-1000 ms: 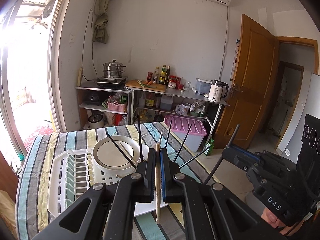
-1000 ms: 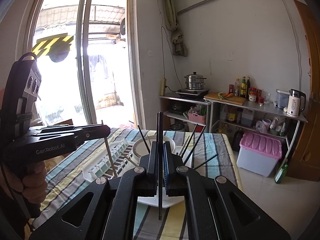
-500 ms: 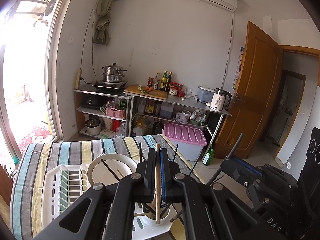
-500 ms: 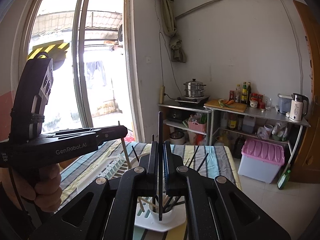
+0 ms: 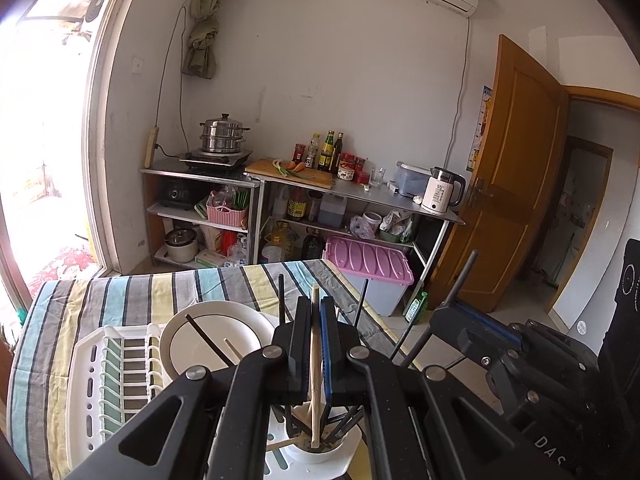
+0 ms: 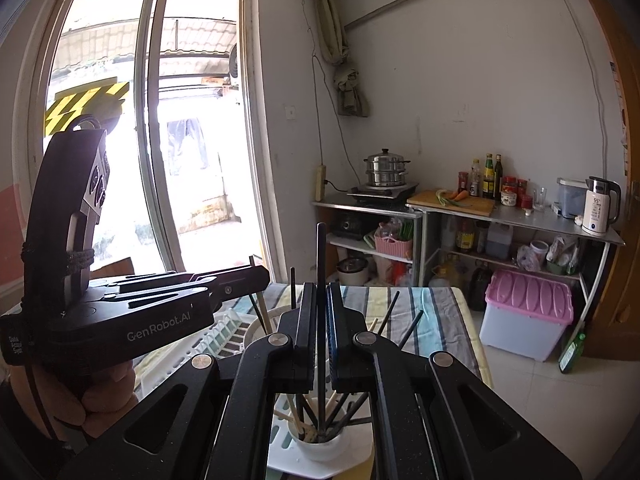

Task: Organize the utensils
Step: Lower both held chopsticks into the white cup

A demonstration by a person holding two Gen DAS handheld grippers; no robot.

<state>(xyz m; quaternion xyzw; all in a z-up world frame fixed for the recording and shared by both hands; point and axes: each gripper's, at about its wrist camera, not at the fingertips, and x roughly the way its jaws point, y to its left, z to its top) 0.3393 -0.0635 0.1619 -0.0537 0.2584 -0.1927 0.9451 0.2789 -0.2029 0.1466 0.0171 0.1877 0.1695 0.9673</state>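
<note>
Left wrist | pale wooden chopstick [image 5: 315, 364] upright, tip in white cup [image 5: 320, 449]

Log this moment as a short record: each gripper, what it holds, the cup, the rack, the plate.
left gripper: jaws shut on a wooden chopstick, tip down in the cup
right gripper: jaws shut on a black chopstick, tip down in the cup
cup: white, holding several black and wooden chopsticks
rack: white, on the striped tablecloth
plate: white, standing in the rack
</note>
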